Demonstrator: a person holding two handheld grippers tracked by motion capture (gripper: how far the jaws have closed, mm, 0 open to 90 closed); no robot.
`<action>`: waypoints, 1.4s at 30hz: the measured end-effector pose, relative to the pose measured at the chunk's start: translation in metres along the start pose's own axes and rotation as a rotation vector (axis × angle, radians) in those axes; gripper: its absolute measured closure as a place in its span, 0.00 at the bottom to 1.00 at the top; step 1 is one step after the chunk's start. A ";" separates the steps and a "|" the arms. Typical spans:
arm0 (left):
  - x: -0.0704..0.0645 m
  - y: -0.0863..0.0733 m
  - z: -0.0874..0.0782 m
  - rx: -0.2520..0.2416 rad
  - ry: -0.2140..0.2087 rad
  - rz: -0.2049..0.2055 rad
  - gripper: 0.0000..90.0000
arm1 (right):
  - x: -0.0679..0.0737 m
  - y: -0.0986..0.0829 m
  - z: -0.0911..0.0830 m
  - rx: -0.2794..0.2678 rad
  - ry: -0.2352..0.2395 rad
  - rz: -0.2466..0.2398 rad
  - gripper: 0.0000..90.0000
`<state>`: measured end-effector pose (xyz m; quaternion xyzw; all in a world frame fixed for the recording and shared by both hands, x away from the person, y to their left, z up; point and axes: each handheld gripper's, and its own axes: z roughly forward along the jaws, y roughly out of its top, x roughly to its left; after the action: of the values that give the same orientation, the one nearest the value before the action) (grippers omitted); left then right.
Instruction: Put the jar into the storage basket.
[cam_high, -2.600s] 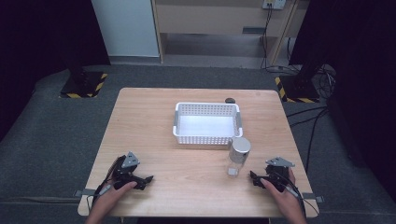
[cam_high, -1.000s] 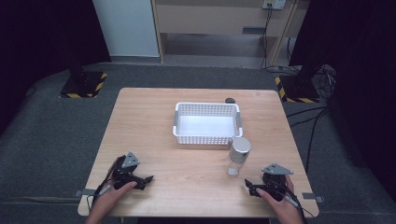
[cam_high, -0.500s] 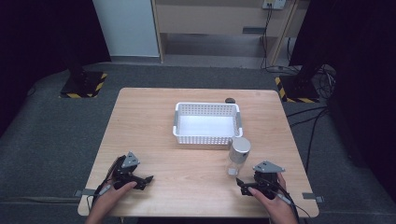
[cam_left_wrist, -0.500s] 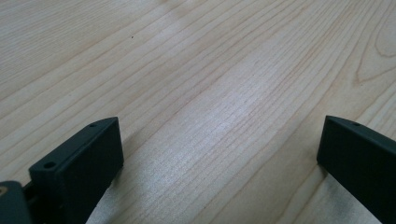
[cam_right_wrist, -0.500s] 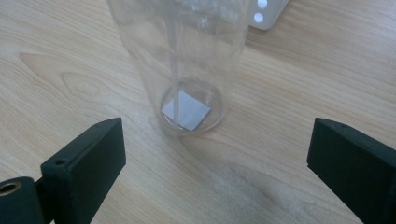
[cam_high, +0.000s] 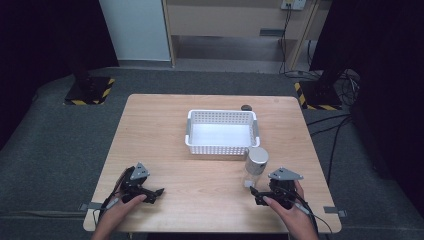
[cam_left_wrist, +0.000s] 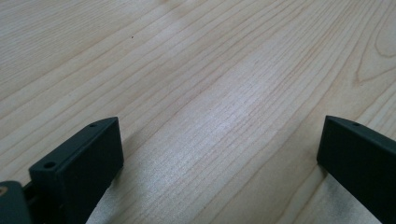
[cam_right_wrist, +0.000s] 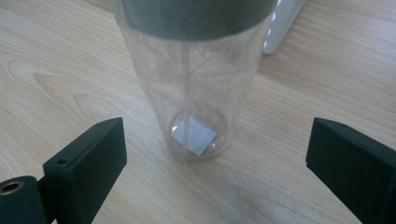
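Near the table's (cam_high: 165, 130) front right edge stands a clear jar (cam_high: 254, 170) with grey lid, upright, just in front of the empty white basket (cam_high: 221, 131). Right gripper (cam_high: 257, 192), jaws spread wide, nothing held, now closer to the jar than before. Visible through the jar's base from the right gripper view: a small white square (cam_right_wrist: 194, 136). Left gripper (cam_high: 156, 191) wide open, empty, unmoved.
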<state>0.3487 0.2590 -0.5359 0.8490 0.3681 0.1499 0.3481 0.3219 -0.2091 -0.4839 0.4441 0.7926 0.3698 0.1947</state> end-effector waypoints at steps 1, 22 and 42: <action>0.000 0.000 0.000 0.000 0.000 0.000 0.00 | 0.000 0.001 0.000 -0.001 0.002 0.005 0.06; 0.000 0.000 0.000 -0.001 0.000 -0.001 0.00 | 0.003 0.032 -0.002 -0.044 0.005 -0.007 0.14; 0.000 0.000 0.000 0.000 0.000 0.000 0.00 | 0.008 0.053 0.004 -0.061 0.016 -0.009 0.24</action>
<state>0.3487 0.2590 -0.5359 0.8489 0.3683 0.1499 0.3482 0.3495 -0.1831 -0.4462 0.4312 0.7846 0.3964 0.2035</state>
